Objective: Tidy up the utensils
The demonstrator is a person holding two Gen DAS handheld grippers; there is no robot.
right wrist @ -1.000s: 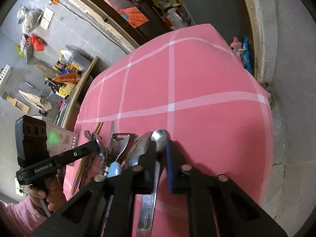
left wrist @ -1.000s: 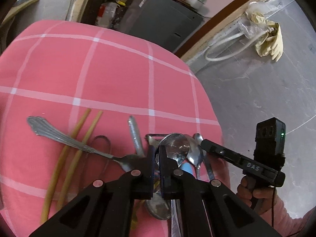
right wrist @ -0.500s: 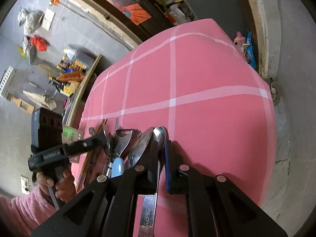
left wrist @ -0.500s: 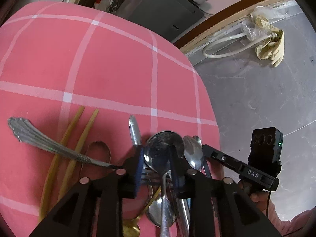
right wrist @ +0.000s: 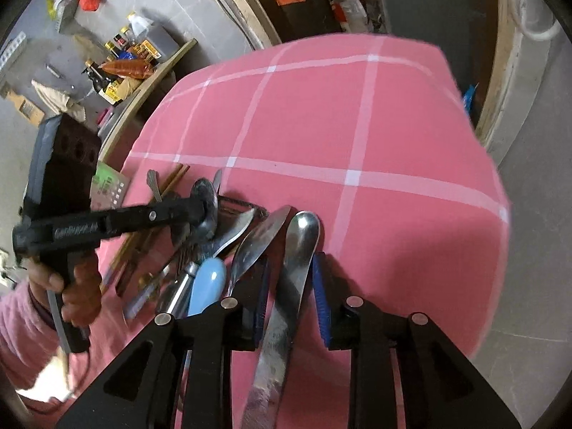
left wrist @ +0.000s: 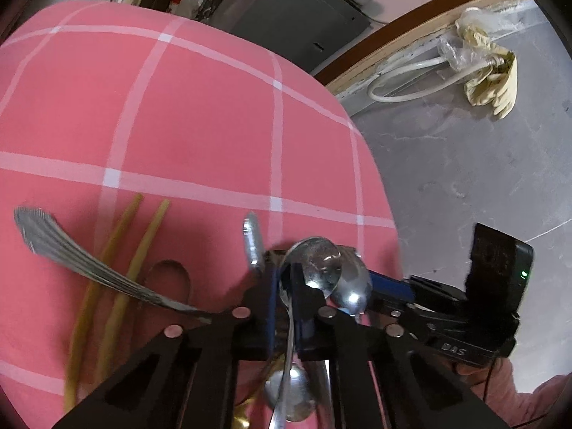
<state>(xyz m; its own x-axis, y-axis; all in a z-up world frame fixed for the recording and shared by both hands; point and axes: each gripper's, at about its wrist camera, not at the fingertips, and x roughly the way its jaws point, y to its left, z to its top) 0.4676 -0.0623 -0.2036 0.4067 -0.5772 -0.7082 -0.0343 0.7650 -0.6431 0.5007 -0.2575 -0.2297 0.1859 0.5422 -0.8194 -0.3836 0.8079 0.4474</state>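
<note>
Gripping spoon: left hand-held gripper, tightly clamped.

- The far part of the pink checked cloth is bare, so a gripper could pass there.
- A heap of spoons and knives fills the near edge.
- Two yellow chopsticks and an ornate fork handle block the left side.
- The grey floor past the cloth's edge is free.

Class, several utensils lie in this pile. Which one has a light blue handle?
The utensil with the rounded light blue handle, lying just left of the right claw; every other piece there is bare metal or wood-coloured.
</note>
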